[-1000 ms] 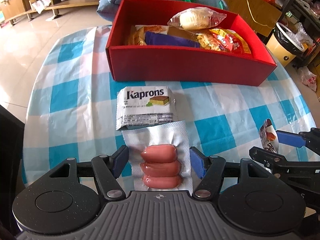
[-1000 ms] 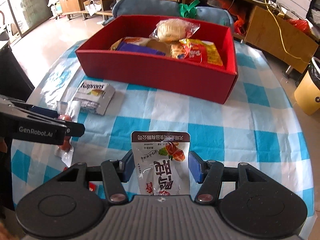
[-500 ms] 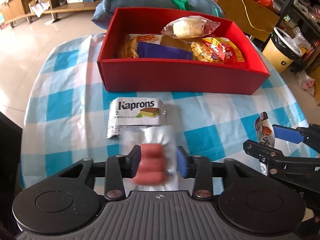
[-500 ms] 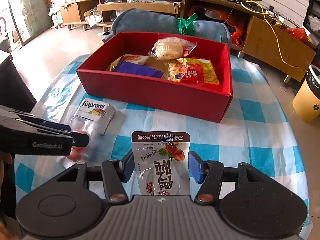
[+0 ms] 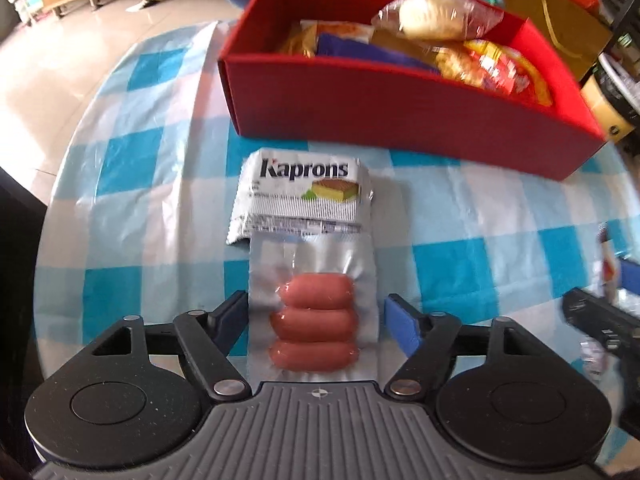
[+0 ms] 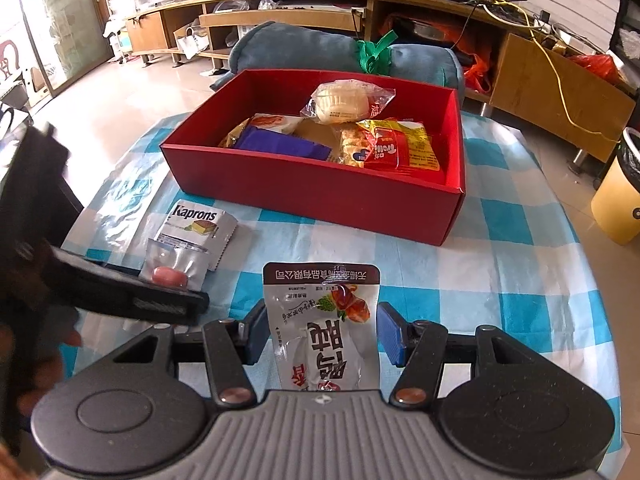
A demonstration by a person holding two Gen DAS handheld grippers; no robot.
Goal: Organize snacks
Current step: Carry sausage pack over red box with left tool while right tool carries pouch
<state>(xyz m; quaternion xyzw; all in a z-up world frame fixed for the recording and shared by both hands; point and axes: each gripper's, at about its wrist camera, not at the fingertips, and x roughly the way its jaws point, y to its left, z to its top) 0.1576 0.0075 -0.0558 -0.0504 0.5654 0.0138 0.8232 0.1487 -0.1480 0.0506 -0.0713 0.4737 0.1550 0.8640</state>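
Note:
A clear pack of three pink sausages (image 5: pixel 312 320) lies flat on the checked cloth. My left gripper (image 5: pixel 315 302) straddles it with the jaws opening, and the pads stand clear of its sides. Just beyond the pack lies a silver Kaprons wafer pack (image 5: pixel 304 196), touching its far end. Behind that stands the red box (image 5: pixel 400 120), with several snacks inside. My right gripper (image 6: pixel 322 312) is shut on a white pouch (image 6: pixel 324 332) with red print, held above the cloth. From the right wrist, the sausage pack (image 6: pixel 170 272) shows behind a left finger (image 6: pixel 160 302).
The box (image 6: pixel 312 196) holds a wrapped bun (image 6: pixel 340 102), a purple packet (image 6: pixel 280 146) and a red-yellow packet (image 6: pixel 396 150). A blue cushion (image 6: pixel 300 50) lies behind it. The round table's edge (image 5: pixel 60 216) curves near on the left. A yellow bin (image 6: pixel 618 200) stands off to the right.
The left jaws closed on the sausage pack and have opened again; the pack now lies flat between them. The right gripper still holds the pouch.

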